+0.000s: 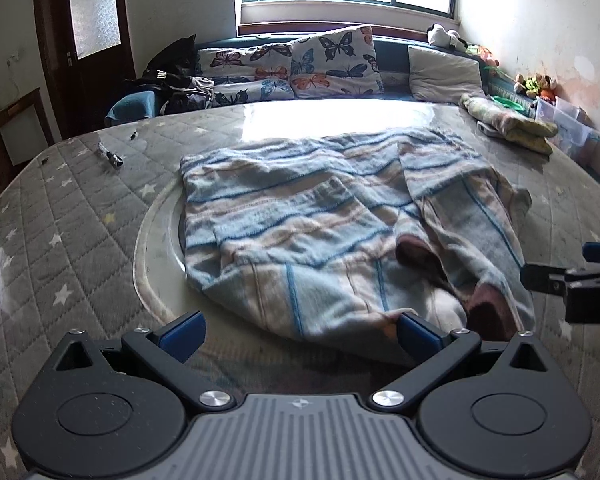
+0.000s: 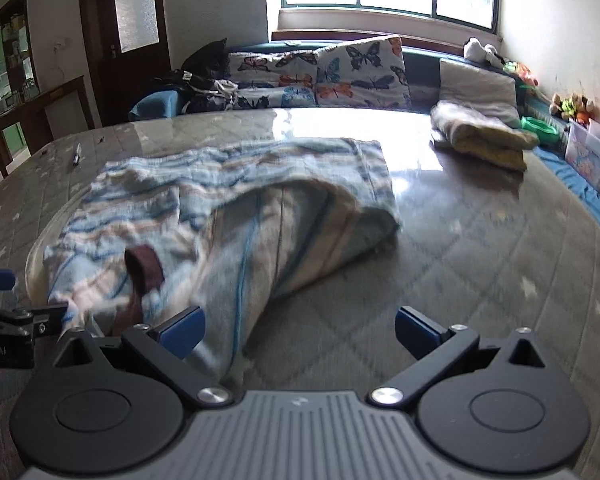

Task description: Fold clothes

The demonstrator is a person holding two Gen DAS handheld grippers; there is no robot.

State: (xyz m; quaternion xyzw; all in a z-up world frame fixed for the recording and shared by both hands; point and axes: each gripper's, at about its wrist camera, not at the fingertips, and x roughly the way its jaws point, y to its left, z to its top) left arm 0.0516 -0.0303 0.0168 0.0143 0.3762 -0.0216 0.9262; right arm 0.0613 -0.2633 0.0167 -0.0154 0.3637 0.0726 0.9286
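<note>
A fuzzy garment (image 1: 320, 220) with blue, white and pink stripes lies spread and rumpled on the grey quilted mattress (image 1: 60, 216), one sleeve folded across it with a dark red cuff (image 1: 416, 252). My left gripper (image 1: 300, 334) is open just above the garment's near hem, nothing between its blue pads (image 1: 184, 334). In the right wrist view the same garment (image 2: 236, 216) lies to the left of centre. My right gripper (image 2: 298, 332) is open over its near right edge. Each gripper shows at the edge of the other's view.
A folded yellow and grey garment (image 1: 512, 122) lies at the mattress's far right. Butterfly pillows (image 1: 332, 64) and a grey cushion (image 1: 444, 74) line the headboard under the window. A pen (image 1: 110, 155) lies far left. Plastic boxes (image 2: 592, 156) and toys (image 1: 536, 84) stand along the right wall.
</note>
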